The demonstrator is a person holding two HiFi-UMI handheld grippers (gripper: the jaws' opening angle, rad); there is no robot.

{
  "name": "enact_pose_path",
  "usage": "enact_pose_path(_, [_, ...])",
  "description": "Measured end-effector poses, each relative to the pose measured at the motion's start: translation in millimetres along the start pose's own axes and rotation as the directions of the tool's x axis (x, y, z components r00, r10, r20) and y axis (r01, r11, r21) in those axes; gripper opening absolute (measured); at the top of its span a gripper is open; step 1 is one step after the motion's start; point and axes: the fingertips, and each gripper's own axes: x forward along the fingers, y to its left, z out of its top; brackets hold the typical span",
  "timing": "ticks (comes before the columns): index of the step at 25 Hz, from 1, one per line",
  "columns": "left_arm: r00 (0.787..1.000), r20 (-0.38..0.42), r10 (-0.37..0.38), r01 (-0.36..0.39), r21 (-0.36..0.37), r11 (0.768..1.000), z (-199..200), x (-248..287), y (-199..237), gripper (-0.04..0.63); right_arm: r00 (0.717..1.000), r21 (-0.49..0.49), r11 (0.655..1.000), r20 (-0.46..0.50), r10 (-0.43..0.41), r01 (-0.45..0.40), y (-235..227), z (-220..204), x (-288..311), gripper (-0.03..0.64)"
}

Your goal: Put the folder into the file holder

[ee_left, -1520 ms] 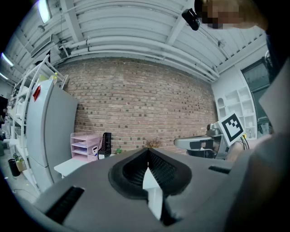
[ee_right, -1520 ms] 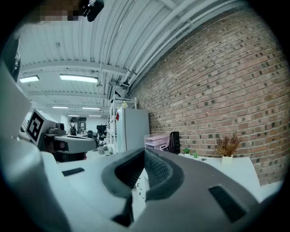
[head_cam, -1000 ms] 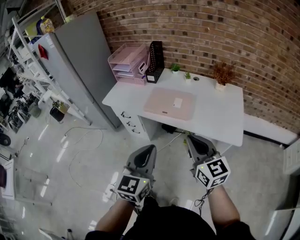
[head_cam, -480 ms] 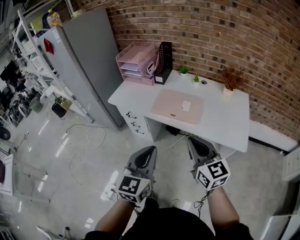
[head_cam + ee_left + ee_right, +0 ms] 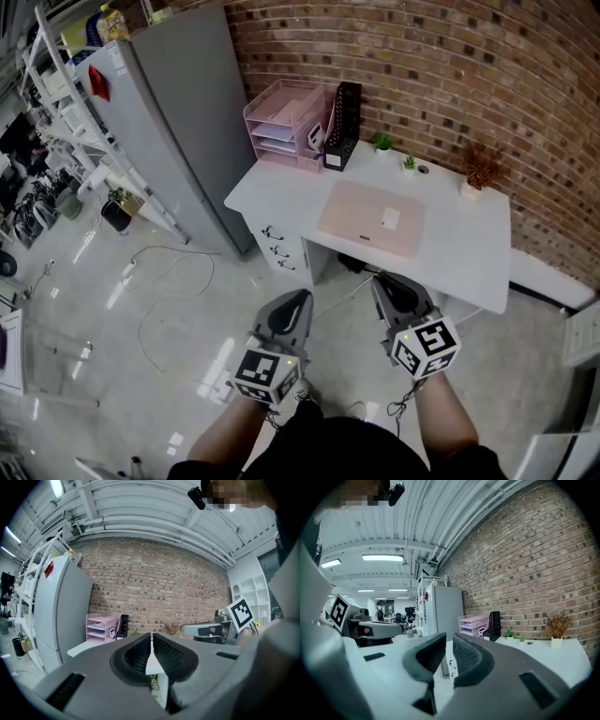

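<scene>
Left gripper [image 5: 302, 296] closed, empty; right gripper [image 5: 379, 278] jaws have just been opening — narrow gap, empty. We see a flat pink folder [image 5: 370, 217] on the white desk [image 5: 469, 253].

Office corner of a lab here, bare brick wall [image 5: 450, 66], white desk [image 5: 459, 258], pink letter trays [image 5: 281, 127] and black file holder [image 5: 343, 112] at its back left corner, grey fridge [image 5: 178, 122], metal storage racks [image 5: 66, 141] beyond

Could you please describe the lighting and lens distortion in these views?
Head view: the brick wall bows, and the floor shows glare streaks; left gripper view: black corners frame a round fisheye picture; right gripper view: the ceiling lamp glows bright white.
</scene>
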Motion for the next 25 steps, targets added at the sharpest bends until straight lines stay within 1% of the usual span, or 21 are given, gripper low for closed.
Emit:
enact_pose_path(9, [1.000,-0.003,-0.024,0.024,-0.012,1.000,-5,10,66,0.017,0.999,0.011,1.000,-0.017,-0.028,0.028,13,-2,64,0.104])
enact_pose_path(11, [0.999,-0.004,-0.036,0.036,-0.013,0.999,-5,13,80,0.063,0.999,0.013,0.999,-0.021,-0.038,0.038,15,-1,77,0.115])
enact_pose_path(15, [0.998,-0.009,-0.062,0.062,-0.006,0.998,-5,16,102,0.119,0.998,0.027,0.998,-0.018,-0.056,0.057,19,-3,101,0.137])
enact_pose_path(18, [0.996,-0.018,-0.086,0.086,0.003,0.996,-7,18,114,0.189,0.997,0.033,0.997,-0.015,-0.074,0.075,22,-2,113,0.165])
enact_pose_path(19, [0.996,-0.021,-0.092,0.092,0.006,0.996,-7,18,117,0.203,0.997,0.033,0.996,-0.015,-0.079,0.080,23,-2,117,0.175])
enact_pose_path(25, [0.992,-0.037,-0.122,0.122,0.005,0.992,-12,28,128,0.233,0.995,0.042,0.994,-0.021,-0.099,0.100,17,-4,133,0.217])
